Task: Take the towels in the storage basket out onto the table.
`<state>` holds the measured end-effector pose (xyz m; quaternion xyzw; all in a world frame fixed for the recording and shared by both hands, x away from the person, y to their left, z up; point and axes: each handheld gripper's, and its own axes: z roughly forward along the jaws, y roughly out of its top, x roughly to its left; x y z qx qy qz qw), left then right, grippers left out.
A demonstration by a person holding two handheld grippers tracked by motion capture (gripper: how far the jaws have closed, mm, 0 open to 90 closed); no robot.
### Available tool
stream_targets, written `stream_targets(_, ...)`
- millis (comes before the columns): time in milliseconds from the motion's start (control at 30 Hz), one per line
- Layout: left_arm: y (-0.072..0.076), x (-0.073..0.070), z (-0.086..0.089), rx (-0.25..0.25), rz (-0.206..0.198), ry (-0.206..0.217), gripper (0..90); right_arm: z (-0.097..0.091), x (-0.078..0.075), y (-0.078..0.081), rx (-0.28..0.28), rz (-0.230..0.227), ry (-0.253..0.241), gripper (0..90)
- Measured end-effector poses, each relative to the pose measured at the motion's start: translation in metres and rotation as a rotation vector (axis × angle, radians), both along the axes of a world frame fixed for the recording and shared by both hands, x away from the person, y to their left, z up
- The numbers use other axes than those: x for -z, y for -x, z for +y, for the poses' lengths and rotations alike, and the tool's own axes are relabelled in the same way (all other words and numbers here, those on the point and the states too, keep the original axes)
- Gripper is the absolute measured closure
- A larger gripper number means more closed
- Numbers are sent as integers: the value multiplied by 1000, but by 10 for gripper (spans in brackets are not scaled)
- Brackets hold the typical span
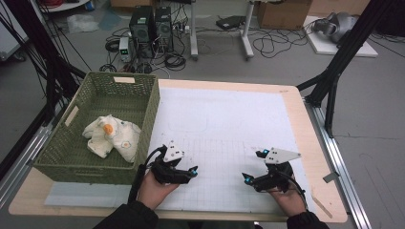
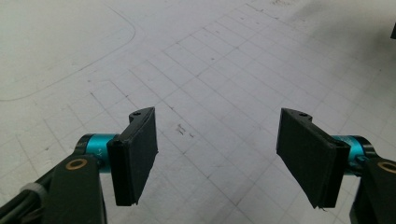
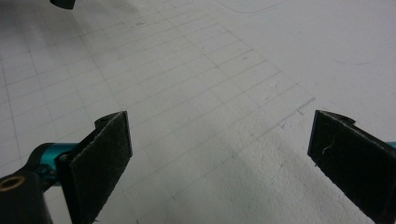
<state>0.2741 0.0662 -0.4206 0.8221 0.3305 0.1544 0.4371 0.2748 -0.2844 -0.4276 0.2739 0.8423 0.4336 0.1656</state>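
Observation:
A green woven basket (image 1: pixel 152 114) stands on the left side of the table, and a white soft toy with an orange spot (image 1: pixel 112 136) lies inside it. Just right of the basket's near corner, a hand holds my left gripper (image 1: pixel 193 171) low over the white gridded mat (image 1: pixel 224 124). Its jaws stand wide apart in the left gripper view (image 2: pixel 217 156), with bare mat between them. My right gripper (image 1: pixel 252 167) is held over the mat's near right part. The right gripper view (image 3: pixel 219 161) shows it open, nothing between the pads.
The mat covers most of the wooden tabletop (image 1: pixel 315 157). Beyond the far edge, computer towers (image 1: pixel 152 26) and cables lie on the floor. A black frame leg (image 1: pixel 334 71) stands at the right, and another black frame (image 1: pixel 43 52) at the left.

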Motion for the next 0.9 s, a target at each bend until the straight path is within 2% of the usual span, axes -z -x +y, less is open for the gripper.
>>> stream_targets(900,-1,0,-2,20,10,-14,309,-1,-1,4,-1,8,0,54)
